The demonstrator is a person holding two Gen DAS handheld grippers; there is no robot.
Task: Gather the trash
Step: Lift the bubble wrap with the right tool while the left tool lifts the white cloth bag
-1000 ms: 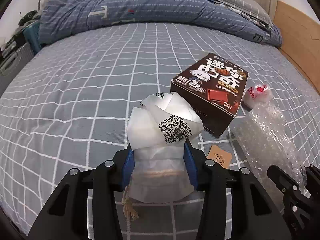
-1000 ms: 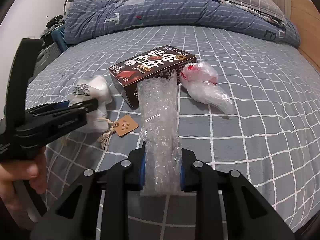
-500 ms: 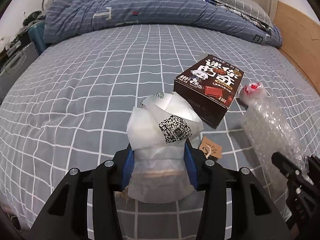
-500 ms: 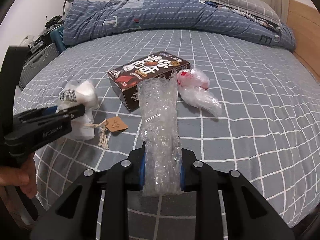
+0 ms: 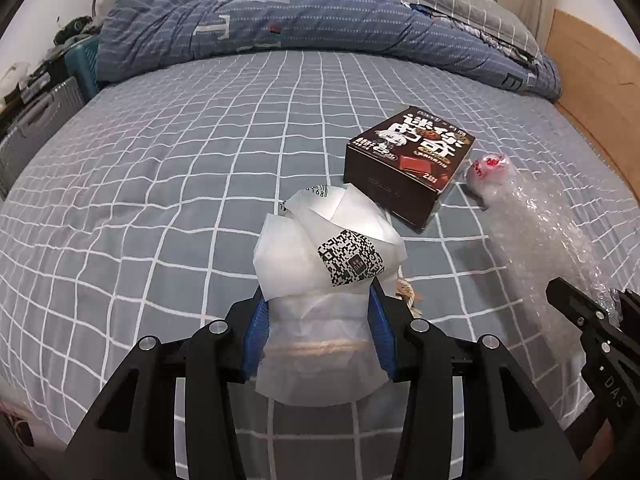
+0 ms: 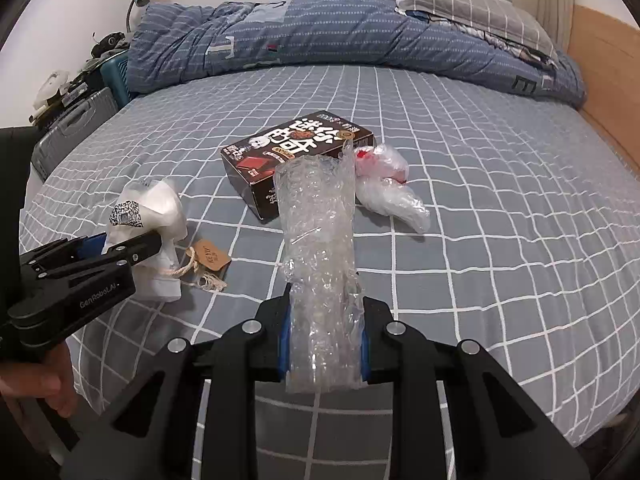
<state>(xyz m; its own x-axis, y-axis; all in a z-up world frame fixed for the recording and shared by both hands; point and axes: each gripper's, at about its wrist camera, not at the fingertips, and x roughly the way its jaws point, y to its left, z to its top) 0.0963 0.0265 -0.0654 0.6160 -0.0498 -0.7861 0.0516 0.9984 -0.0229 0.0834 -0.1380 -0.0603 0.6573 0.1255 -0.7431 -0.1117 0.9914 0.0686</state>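
Note:
My left gripper [image 5: 318, 332] is shut on a crumpled white paper bag [image 5: 324, 264] with a QR code, held just above the grey checked bed [image 5: 160, 160]. A paper tag on twine [image 6: 208, 256] hangs from the bag and rests on the sheet. The same white paper bag [image 6: 148, 212] shows at the left of the right wrist view, in the left gripper [image 6: 116, 250]. My right gripper [image 6: 322, 340] is shut on a roll of clear bubble wrap [image 6: 316, 232]. The bubble wrap [image 5: 540, 240] also shows at the right of the left wrist view. A dark snack box [image 5: 408, 164] and a clear plastic wrapper with red print [image 6: 386, 184] lie on the bed.
A blue striped duvet [image 5: 300, 20] and a grey pillow [image 5: 460, 4] are piled at the far side of the bed. A wooden bed frame [image 5: 592, 92] runs along the right. A grey suitcase [image 6: 72, 128] and clutter stand past the left edge. A hand [image 6: 36, 384] holds the left gripper.
Both grippers have drawn back and slightly up from the box with their loads, so the box and wrapper look farther away. The tag on twine has dragged along toward the bag.

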